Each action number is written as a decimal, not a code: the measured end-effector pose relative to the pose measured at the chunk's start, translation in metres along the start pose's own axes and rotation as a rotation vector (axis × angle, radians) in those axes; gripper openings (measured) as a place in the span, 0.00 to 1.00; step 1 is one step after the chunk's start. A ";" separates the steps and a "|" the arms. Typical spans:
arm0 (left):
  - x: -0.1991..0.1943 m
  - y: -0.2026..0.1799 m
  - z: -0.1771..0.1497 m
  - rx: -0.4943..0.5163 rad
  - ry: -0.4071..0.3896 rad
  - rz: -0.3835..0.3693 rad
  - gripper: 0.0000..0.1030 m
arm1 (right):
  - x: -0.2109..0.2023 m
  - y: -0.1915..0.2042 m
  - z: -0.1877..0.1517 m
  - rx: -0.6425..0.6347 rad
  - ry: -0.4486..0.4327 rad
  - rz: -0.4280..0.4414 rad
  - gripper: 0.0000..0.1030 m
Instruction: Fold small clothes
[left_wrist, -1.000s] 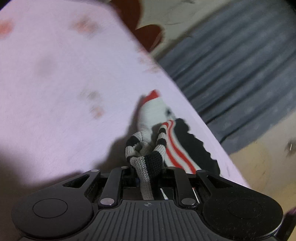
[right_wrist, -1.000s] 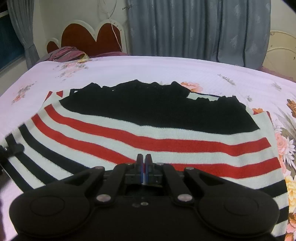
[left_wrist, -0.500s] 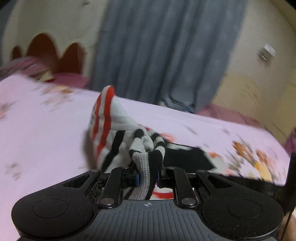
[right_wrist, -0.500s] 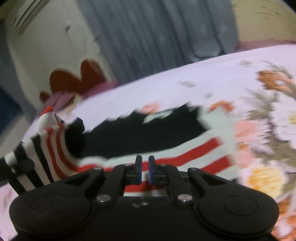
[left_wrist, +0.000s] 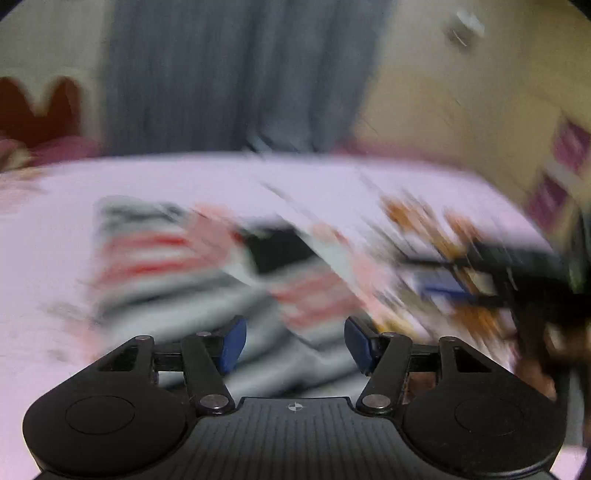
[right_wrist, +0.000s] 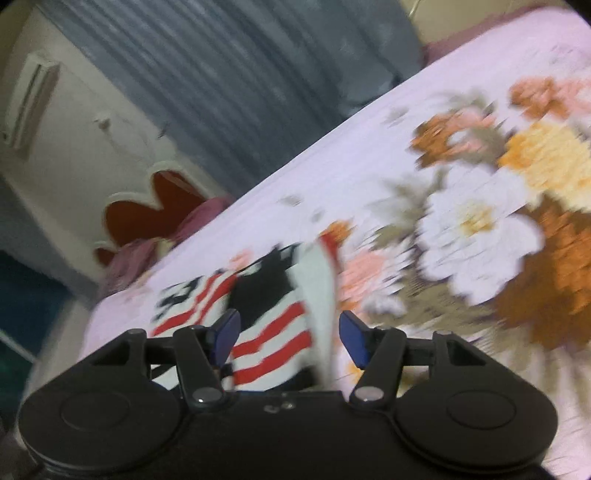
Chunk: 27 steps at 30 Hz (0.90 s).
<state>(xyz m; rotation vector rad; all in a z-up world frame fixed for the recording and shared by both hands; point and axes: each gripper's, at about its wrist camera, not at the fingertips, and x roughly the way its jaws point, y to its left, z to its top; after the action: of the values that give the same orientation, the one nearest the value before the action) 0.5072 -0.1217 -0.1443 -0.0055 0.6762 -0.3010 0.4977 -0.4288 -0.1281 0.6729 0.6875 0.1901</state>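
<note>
Sweater: striped sweater (right_wrist: 273, 332) in red, white and black, with a black yoke, lies on the bed below both tools, its sides turned in over the middle; blur hides the exact fold.
Bed: bed (left_wrist: 184, 177) under a pale pink sheet, with a big printed bunch of white, orange and yellow flowers (right_wrist: 491, 236) just beside the sweater's right edge.
Curtain: grey pleated curtain (left_wrist: 236, 74) hangs behind the bed.
Headboard: dark red scalloped headboard (right_wrist: 155, 210) at the far end, with a pinkish pillow (right_wrist: 129, 258) against it.
Left hand-held gripper: left hand-held gripper (left_wrist: 295, 345) hangs above the sweater, jaws opening, blue pads apart, nothing gripped between them.
Right hand-held gripper: right hand-held gripper (right_wrist: 288, 338) is tilted over the sweater's near edge, jaws opening, pads clear of the cloth, released.
Air conditioner: white air conditioner (right_wrist: 29, 99) sits high on the wall.
</note>
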 end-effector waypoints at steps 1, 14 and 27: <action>-0.004 0.020 0.006 -0.028 -0.034 0.058 0.58 | 0.007 0.004 -0.002 -0.002 0.025 0.033 0.57; 0.046 0.142 -0.018 -0.288 0.083 0.101 0.57 | 0.119 0.059 -0.024 0.031 0.266 0.102 0.61; 0.066 0.148 -0.011 -0.278 0.066 0.002 0.42 | 0.138 0.100 -0.030 -0.243 0.257 0.002 0.22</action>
<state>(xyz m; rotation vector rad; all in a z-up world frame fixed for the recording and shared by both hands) 0.5902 0.0030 -0.2087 -0.2614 0.7789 -0.2042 0.5893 -0.2841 -0.1551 0.4196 0.8933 0.3598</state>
